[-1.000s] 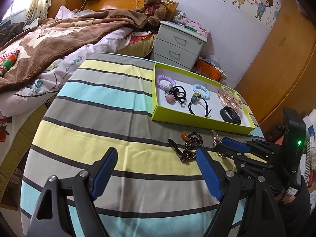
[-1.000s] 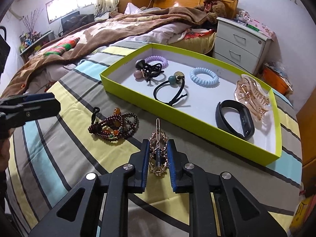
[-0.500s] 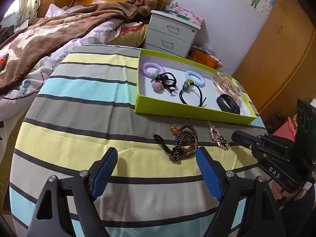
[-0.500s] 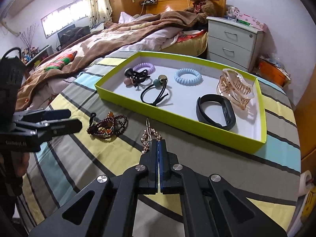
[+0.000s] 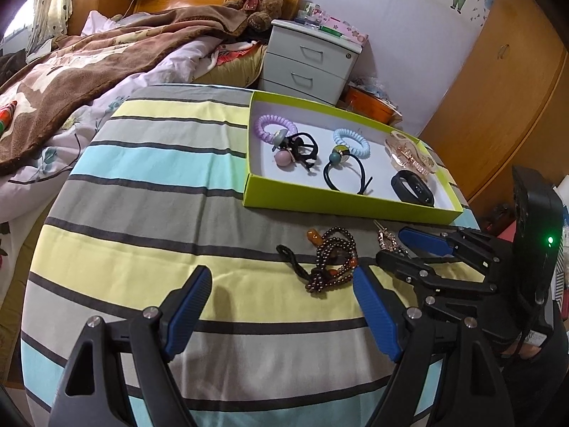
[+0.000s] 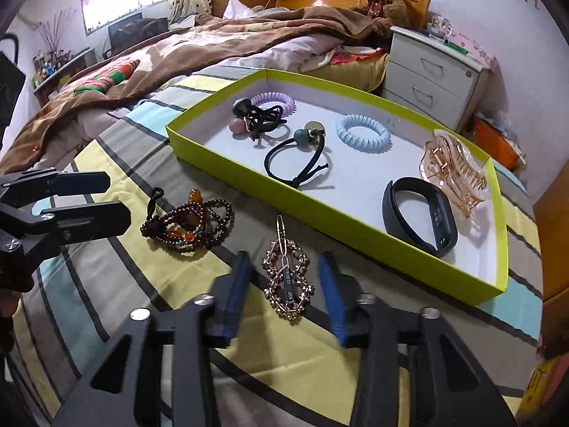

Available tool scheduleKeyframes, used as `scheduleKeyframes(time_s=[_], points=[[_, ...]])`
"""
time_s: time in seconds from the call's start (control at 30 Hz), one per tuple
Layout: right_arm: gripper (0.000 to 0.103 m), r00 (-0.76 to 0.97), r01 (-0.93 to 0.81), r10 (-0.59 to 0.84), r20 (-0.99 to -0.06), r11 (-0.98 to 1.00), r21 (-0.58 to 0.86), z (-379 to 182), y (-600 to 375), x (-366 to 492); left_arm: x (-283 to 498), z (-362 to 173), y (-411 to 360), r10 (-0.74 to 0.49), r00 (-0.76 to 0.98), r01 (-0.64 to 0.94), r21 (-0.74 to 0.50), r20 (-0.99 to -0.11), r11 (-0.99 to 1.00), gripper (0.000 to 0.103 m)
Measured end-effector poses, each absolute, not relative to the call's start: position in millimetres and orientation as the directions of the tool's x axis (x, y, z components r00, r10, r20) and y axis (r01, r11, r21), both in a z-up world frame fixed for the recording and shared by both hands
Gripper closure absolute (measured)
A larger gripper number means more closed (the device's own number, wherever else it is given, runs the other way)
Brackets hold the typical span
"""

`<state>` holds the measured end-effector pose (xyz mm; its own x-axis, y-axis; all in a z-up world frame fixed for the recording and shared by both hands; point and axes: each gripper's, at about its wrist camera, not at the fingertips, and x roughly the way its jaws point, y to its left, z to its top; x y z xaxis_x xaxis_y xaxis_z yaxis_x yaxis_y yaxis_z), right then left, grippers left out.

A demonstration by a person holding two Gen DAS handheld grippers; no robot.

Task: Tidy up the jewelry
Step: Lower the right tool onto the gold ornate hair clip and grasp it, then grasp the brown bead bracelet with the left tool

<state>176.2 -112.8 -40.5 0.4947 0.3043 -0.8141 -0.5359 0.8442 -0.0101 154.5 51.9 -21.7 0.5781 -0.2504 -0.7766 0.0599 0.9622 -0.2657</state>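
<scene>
A gold hair clip [image 6: 287, 279] lies on the striped cloth between the open jaws of my right gripper [image 6: 284, 291]; it also shows in the left wrist view [image 5: 389, 240]. A brown bead bracelet [image 6: 188, 226] lies to its left and shows in the left wrist view [image 5: 332, 263]. The lime tray [image 6: 220, 163] holds a purple coil tie [image 6: 274, 101], a blue coil tie [image 6: 362, 133], black hair ties [image 6: 298, 163], a black band [image 6: 419, 217] and a claw clip [image 6: 451, 167]. My left gripper [image 5: 281, 306] is open and empty, short of the bracelet.
The round table has a striped cloth [image 5: 160, 185]. A bed with a brown blanket [image 5: 89, 64] lies behind on the left. A grey nightstand [image 5: 309, 60] stands behind the tray. Wooden wardrobe doors [image 5: 505, 82] are on the right.
My right gripper, shut half a second ago, has opened and now straddles the gold clip on the cloth. The left gripper has shifted slightly and stays open.
</scene>
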Motion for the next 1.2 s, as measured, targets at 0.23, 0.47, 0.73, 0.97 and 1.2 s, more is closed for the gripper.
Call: scheduleKeyframes(time_s=[0.23, 0.47, 0.73, 0.97, 1.2], points=[[0.093, 0.509, -0.520, 0.322, -0.798, 0.854, 0.013, -35, -122, 172, 157, -26, 45, -0.256, 0.566, 0.082, -0.255, -0.784, 0.963, 0.020], [0.099, 0.521, -0.501, 0.330, -0.787, 0.865, 0.030, -31, -134, 170, 162, -26, 37, -0.250, 0.561, 0.102, -0.233, -0.789, 0.967, 0.020], [0.099, 0.555, -0.475, 0.356, -0.752, 0.878, 0.065, -17, -152, 164, 170, -26, 12, -0.220, 0.557, 0.169, -0.149, -0.801, 0.974, 0.020], [0.099, 0.582, -0.449, 0.362, -0.729, 0.889, 0.083, -5, -168, 160, 177, -32, -1, -0.190, 0.556, 0.182, -0.105, -0.809, 0.978, 0.020], [0.099, 0.591, -0.440, 0.367, -0.718, 0.893, 0.095, -2, -172, 160, 181, -37, -12, -0.161, 0.552, 0.196, -0.060, -0.818, 0.979, 0.032]])
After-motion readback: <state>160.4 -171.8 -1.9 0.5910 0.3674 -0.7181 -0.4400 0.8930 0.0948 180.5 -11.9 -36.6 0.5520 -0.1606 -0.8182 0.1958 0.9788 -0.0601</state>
